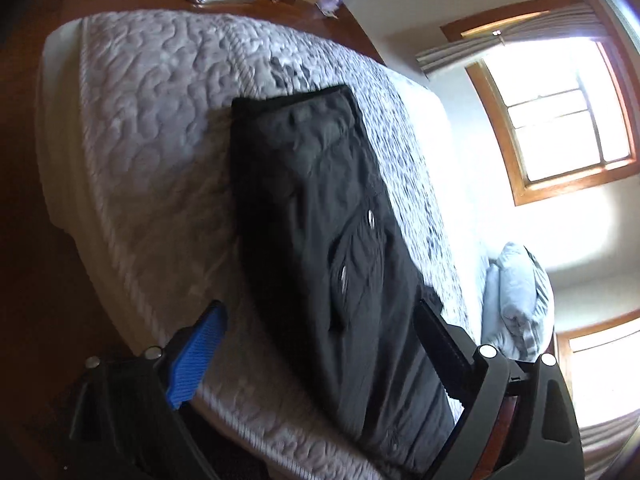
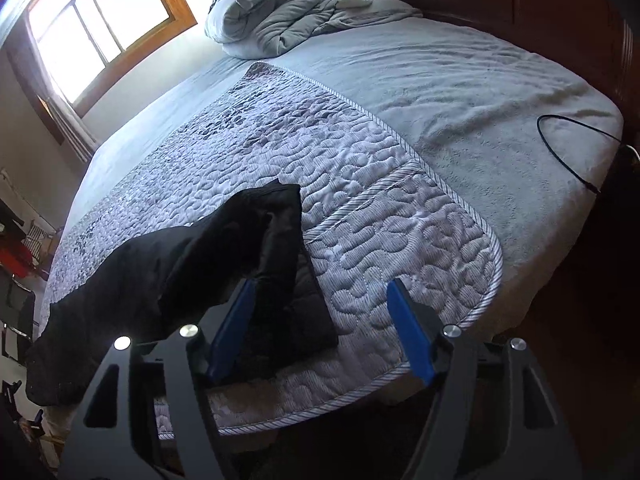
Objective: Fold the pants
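Step in hand: a lengthwise fold is judged to be laid down already, with the cloth being let go; the crosswise folds are not yet done.
Garment: black, matte, woven pants (image 1: pixel 320 216) are being shown as one long, narrow strip with the legs stacked; two small pale metal fasteners are being seen near a pocket seam.
Location: the strip is lying on the pale grey quilted coverlet with the pebble-stitch pattern (image 2: pixel 400 208), near its front edge and running along it.
Far end: in the right wrist view, one end is being shown humped and creased rather than flat, with a squared folded layer beneath it.
Left gripper (image 1: pixel 320 344): the jaws are being held wide apart, one on each side of the strip; no pad is seen pressing on the cloth.
Right gripper (image 2: pixel 320 328): the blue pads (image 2: pixel 412 332) are standing apart; the left pad is just beside the black cloth, and contact cannot be told.
Next move: one end of the strip is judged to need pinching at both corners and carrying over toward the other end.
Risk: the humped end is likely to be trapping a wrinkle unless it is smoothed first.
Surroundings: a heap of grey bedding (image 2: pixel 280 12) is lying well apart from the coverlet.
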